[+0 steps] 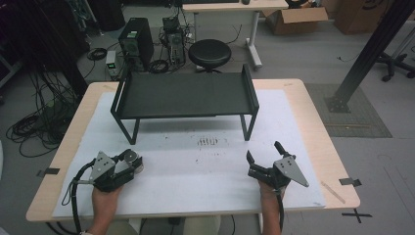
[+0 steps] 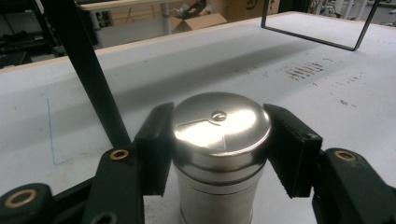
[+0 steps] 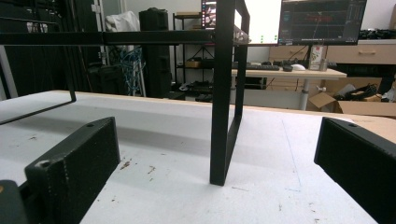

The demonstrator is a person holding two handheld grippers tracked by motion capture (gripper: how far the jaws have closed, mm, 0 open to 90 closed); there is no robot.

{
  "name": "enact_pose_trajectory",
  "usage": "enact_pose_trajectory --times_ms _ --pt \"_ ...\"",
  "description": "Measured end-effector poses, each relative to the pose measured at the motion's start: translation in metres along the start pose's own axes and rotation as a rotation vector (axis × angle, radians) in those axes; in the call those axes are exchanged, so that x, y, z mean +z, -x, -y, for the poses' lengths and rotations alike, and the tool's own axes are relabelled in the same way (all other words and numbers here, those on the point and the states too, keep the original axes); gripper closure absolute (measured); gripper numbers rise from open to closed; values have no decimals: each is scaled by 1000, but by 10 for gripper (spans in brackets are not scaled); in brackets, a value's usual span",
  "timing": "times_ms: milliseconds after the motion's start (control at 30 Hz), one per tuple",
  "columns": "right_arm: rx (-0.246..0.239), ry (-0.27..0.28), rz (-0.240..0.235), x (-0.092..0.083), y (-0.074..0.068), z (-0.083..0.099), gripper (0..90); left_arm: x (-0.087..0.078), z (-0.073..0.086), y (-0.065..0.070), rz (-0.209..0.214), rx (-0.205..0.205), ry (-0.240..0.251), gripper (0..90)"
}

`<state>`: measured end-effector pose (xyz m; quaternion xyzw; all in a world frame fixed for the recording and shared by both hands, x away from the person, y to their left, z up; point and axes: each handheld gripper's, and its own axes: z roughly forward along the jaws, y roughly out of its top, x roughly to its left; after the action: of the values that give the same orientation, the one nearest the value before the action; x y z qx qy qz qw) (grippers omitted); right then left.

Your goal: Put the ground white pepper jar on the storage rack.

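Observation:
A shiny steel canister [image 2: 219,135] with a domed lid stands upright on the white mat [image 1: 195,171] at the front left. My left gripper [image 2: 218,149] is shut on it, its black pads [image 2: 156,147] pressing the lid's sides. In the high view the canister [image 1: 133,157] sits at the tip of the left gripper [image 1: 128,164], just ahead of the hand. My right gripper [image 1: 264,152] rests at the front right, open, with nothing between its jaws. In the right gripper view its pads [image 3: 77,163] stand wide apart, facing a leg of the black shelf [image 3: 226,116].
A low black metal shelf [image 1: 186,95] spans the back half of the table, its top bare; one leg [image 2: 93,79] rises just left of the canister. Dark smudges [image 1: 208,142] mark the mat's middle. A stool [image 1: 209,54] and a computer tower [image 1: 136,41] stand beyond the table.

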<state>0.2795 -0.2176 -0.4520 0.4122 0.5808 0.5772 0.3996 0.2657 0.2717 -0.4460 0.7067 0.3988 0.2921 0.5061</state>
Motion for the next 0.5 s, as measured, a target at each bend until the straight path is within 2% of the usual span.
enact_pose_trajectory --times_ms 267,500 --pt "1 0 -1 0 0 0 0 0 0 -2 11 -7 2 490" --pt "1 1 -1 0 0 0 0 -1 0 -1 23 9 7 491"
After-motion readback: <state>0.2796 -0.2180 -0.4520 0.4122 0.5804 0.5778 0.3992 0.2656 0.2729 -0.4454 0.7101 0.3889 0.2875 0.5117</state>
